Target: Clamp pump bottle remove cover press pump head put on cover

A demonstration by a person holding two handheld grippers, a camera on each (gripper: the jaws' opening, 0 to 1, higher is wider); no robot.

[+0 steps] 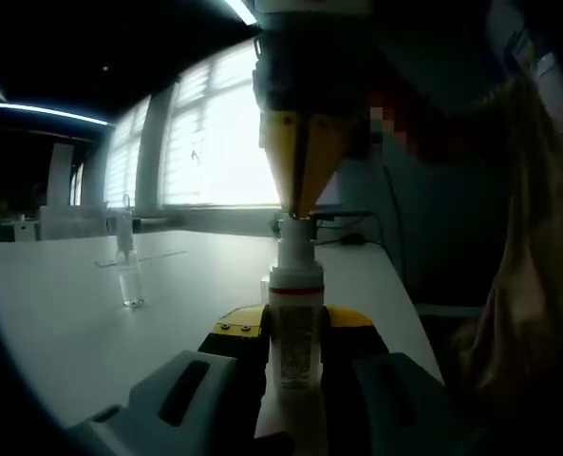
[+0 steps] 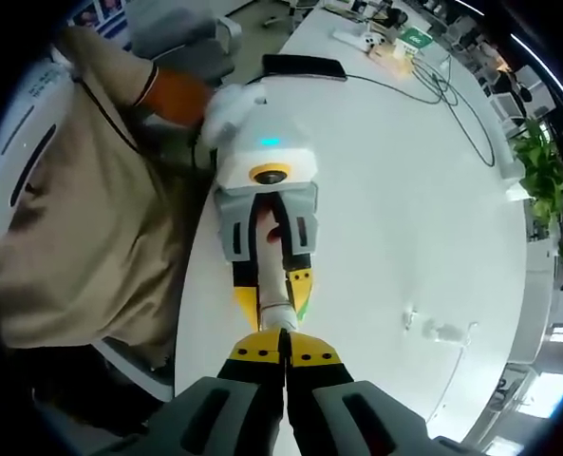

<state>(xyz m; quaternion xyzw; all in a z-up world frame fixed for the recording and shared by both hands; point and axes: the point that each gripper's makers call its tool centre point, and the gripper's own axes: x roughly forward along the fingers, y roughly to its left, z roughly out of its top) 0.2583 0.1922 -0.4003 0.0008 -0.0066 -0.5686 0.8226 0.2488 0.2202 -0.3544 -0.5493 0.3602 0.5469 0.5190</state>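
Your left gripper (image 1: 295,356) grasps the clear plastic pump bottle with a white collar (image 1: 294,328) around its body; the bottle stands upright on the white table (image 1: 63,323), between the yellow-tipped jaws. Your right gripper (image 1: 305,211) descends from 12 o'clock in the left gripper view, its yellow jaws clenched together with the tips touching the white pump head (image 1: 294,233). In the right gripper view, the right gripper (image 2: 283,344) meets the pump head (image 2: 277,313) just beyond its tips. A small clear cover (image 1: 129,275) stands on the table at 9 o'clock, well apart.
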